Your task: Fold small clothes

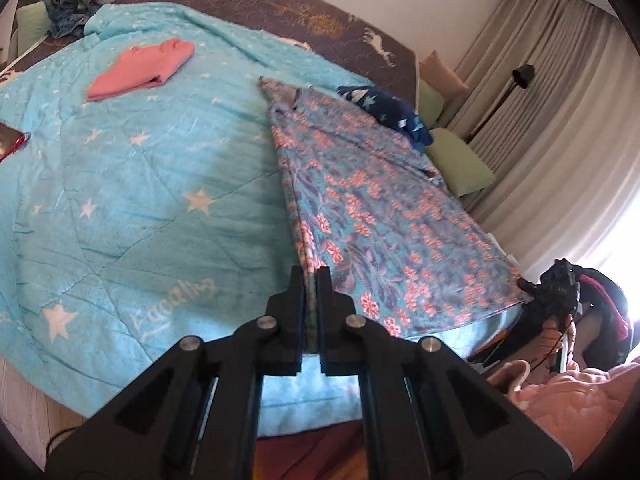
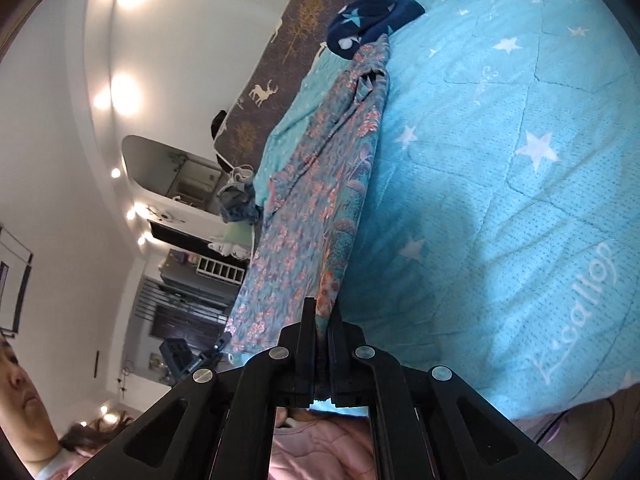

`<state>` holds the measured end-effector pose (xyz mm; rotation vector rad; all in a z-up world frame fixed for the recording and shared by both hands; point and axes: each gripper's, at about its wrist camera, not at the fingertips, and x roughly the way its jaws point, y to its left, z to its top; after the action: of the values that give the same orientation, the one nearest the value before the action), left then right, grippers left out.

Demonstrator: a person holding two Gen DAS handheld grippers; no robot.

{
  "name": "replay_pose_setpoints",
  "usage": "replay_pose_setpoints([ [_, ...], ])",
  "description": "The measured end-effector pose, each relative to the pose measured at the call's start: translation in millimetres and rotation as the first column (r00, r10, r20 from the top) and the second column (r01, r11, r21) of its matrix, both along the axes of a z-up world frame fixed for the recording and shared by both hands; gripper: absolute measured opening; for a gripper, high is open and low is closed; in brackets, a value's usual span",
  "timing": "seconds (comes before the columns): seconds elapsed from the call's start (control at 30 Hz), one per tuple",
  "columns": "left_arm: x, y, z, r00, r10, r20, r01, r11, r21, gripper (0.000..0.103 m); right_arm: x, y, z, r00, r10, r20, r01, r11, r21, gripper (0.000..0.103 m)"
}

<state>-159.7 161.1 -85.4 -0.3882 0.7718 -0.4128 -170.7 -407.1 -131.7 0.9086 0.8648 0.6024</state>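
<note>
A blue floral garment with pink flowers [image 1: 384, 216] is stretched over the light blue star quilt [image 1: 140, 184]. My left gripper [image 1: 313, 280] is shut on its near left corner. My right gripper [image 2: 322, 316] is shut on the other near corner of the floral garment [image 2: 312, 184]; it also shows at the right in the left wrist view [image 1: 528, 286]. The far end of the garment rests on the quilt [image 2: 500, 160]. A folded pink garment [image 1: 140, 70] lies farther back on the quilt.
A dark blue star-print cloth [image 1: 388, 110] lies by the garment's far end. A green pillow [image 1: 460, 160] sits at the bed's right edge. A heap of blue-grey clothes [image 1: 72, 4] is at the far left. A red phone [image 1: 10, 140] lies on the left.
</note>
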Motion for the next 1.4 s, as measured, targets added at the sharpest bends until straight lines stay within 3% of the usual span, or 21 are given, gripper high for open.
replay_pose_setpoints([
  [0.23, -17, -4, 28, 0.999, 0.005, 0.042, -0.006, 0.999, 0.033, 0.006, -17, 1, 19, 0.999, 0.017, 0.042, -0.016, 1.0, -0.014, 0.003],
  [0.33, -18, 3, 44, 0.998, 0.016, 0.062, -0.016, 1.0, -0.012, 0.006, -20, 6, 37, 0.998, 0.008, 0.061, -0.006, 1.0, -0.021, 0.003],
  [0.43, -10, 7, 61, 0.995, 0.032, 0.099, -0.028, 0.999, -0.04, 0.006, -22, -1, 59, 0.994, -0.009, 0.109, 0.011, 1.0, -0.022, 0.003],
  [0.53, 8, 3, 78, 0.986, 0.042, 0.159, -0.042, 0.999, 0.001, 0.006, -5, -4, 77, 0.988, -0.014, 0.154, 0.015, 1.0, -0.004, 0.003],
  [0.63, 44, -4, 90, 0.979, 0.042, 0.199, -0.053, 0.997, 0.05, 0.007, 24, -7, 95, 0.981, -0.02, 0.195, 0.024, 1.0, -0.02, 0.003],
  [0.73, 79, -8, 96, 0.98, 0.053, 0.191, -0.072, 0.993, 0.094, 0.007, 56, -4, 111, 0.974, -0.005, 0.227, 0.019, 0.998, -0.058, 0.003],
  [0.93, 152, -13, 107, 0.984, 0.076, 0.159, -0.09, 0.992, 0.085, 0.007, 122, -1, 139, 0.965, -0.008, 0.261, 0.044, 0.99, -0.132, 0.004],
  [1.07, 194, -17, 113, 0.986, 0.077, 0.15, -0.089, 0.993, 0.074, 0.007, 161, -5, 143, 0.964, -0.017, 0.264, 0.059, 0.986, -0.154, 0.004],
  [1.27, 269, -33, 122, 0.987, 0.07, 0.142, -0.086, 0.99, 0.113, 0.007, 245, -10, 139, 0.972, -0.037, 0.231, 0.073, 0.986, -0.153, 0.004],
  [1.4, 325, -44, 113, 0.99, 0.077, 0.119, -0.095, 0.984, 0.15, 0.007, 300, -14, 126, 0.979, -0.07, 0.189, 0.1, 0.983, -0.152, 0.004],
])
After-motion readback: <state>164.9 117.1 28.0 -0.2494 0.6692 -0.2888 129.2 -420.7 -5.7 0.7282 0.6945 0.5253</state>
